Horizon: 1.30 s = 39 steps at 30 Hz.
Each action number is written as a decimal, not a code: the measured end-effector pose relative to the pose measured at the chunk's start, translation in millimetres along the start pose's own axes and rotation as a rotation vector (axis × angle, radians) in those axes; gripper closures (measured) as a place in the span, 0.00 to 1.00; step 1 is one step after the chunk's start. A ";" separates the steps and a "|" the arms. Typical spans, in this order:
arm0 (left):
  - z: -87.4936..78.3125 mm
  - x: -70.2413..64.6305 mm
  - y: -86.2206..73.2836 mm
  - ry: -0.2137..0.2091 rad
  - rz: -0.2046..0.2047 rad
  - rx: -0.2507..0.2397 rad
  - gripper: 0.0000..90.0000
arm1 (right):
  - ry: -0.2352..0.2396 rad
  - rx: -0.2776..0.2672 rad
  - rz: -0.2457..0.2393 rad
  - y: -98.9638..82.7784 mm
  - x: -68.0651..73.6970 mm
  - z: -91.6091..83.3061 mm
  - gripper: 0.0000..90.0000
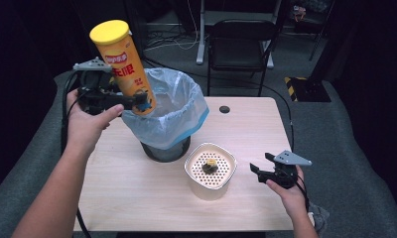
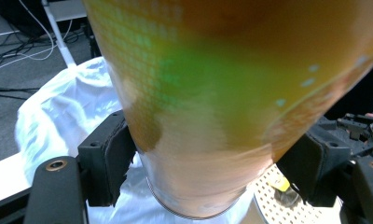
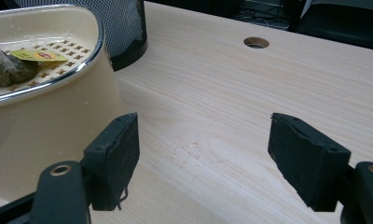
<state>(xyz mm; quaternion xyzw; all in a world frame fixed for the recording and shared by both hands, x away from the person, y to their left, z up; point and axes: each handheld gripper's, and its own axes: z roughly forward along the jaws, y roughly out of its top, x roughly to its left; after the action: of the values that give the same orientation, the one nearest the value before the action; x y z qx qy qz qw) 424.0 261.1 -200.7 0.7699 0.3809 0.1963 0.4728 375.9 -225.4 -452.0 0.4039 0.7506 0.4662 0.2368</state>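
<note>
Gripping the chip can (image 1: pixel 123 64) low in my left claw (image 1: pixel 121 101), I am tilting it over the lined bin (image 1: pixel 179 111), needing its base centred above the opening, right claw (image 1: pixel 264 171) idling spread.

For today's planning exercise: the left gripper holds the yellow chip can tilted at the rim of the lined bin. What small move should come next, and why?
Probably carry the chip can a little further over the bin. The left gripper clamps its lower end, which sits right at the bag's near rim, so releasing now might drop it outside.
</note>
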 end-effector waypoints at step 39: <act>42.4 19.6 -39.2 0.055 -0.098 -0.010 0.17 | 0.006 -0.001 0.020 -5.5 -2.6 0.2 0.27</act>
<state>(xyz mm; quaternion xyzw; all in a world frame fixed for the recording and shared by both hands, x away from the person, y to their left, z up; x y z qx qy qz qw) 448.7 262.1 -256.4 0.7424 0.4297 0.1959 0.4752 375.4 -228.8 -457.0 0.4096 0.7471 0.4703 0.2300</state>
